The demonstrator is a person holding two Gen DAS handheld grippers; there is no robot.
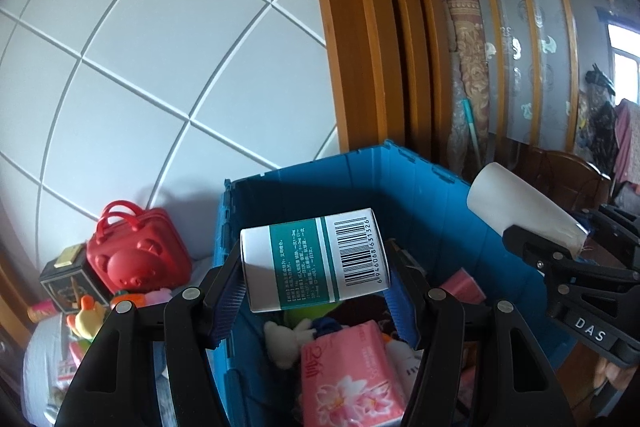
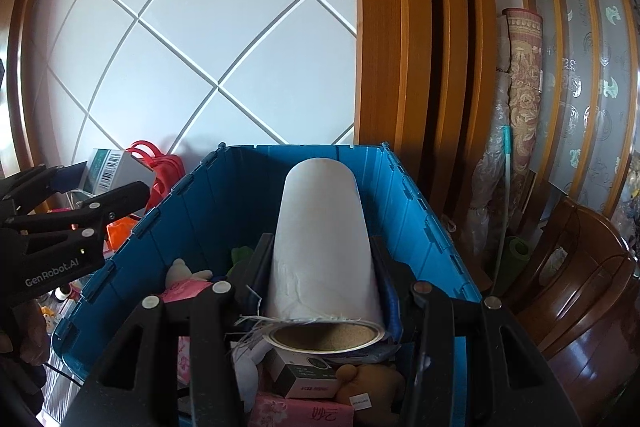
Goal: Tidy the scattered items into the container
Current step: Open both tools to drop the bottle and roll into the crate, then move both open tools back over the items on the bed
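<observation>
My left gripper (image 1: pixel 316 287) is shut on a white and green medicine box (image 1: pixel 312 259) with a barcode, held crosswise above the left side of the blue crate (image 1: pixel 432 211). In the right wrist view my right gripper (image 2: pixel 320 275) is shut on a white roll (image 2: pixel 320 239) with a cardboard core, held lengthwise over the middle of the blue crate (image 2: pixel 416 219). The crate holds pink tissue packs (image 1: pixel 352 379), plush toys (image 1: pixel 286 343) and a small dark box (image 2: pixel 308 379). The right gripper with the white roll (image 1: pixel 524 207) also shows at the right of the left wrist view.
A red bear-shaped case (image 1: pixel 138 251), a dark box (image 1: pixel 70 279) and small toys (image 1: pixel 86 319) lie left of the crate. A white quilted wall panel (image 1: pixel 160 67) stands behind. Wooden door frame (image 2: pixel 400 67), rolled mats (image 2: pixel 524 107) and a wooden chair (image 2: pixel 580 287) stand to the right.
</observation>
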